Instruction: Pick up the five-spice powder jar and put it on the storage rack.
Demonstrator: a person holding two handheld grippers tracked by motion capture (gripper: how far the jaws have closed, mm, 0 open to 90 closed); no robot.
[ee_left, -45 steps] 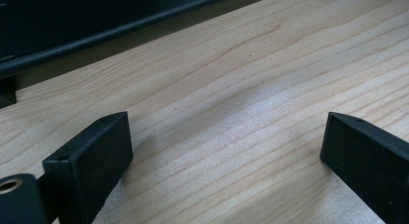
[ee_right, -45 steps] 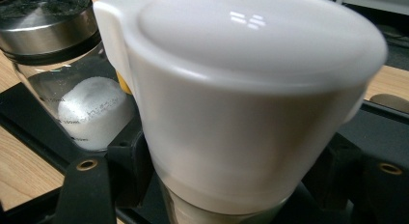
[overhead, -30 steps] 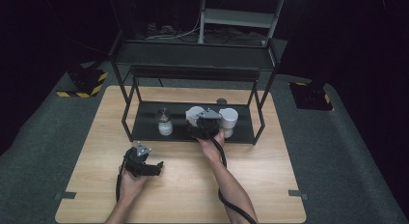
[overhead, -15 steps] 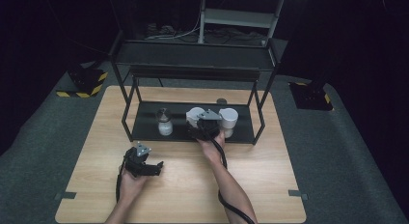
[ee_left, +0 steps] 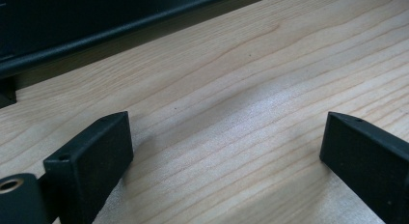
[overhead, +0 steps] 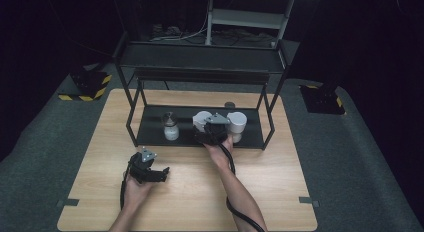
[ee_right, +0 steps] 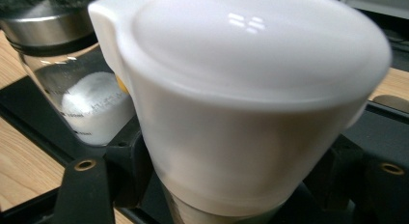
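Note:
On the black lower shelf (overhead: pixel 150 134) of the rack stand a glass shaker (overhead: pixel 171 127) with a metal top and two white-lidded jars. My right gripper (overhead: pixel 209 128) reaches onto the shelf around the left jar (overhead: pixel 201 119). The right gripper view has that jar (ee_right: pixel 241 89) between the black jaws of the right gripper (ee_right: pixel 231 185), which lie against its sides and have just been opening. The shaker (ee_right: pixel 72 64) stands right behind it. My left gripper (overhead: pixel 161 173) rests low over the wooden table, and the left gripper (ee_left: pixel 226 151) stands open with bare wood between its jaws.
The second white jar (overhead: pixel 236 123) stands close to the right of the held one. The black metal rack (overhead: pixel 200 74) has an upper shelf over the lower one and thin legs (overhead: pixel 131 117) at its corners. The wooden table (overhead: pixel 280 192) ends at dark carpet.

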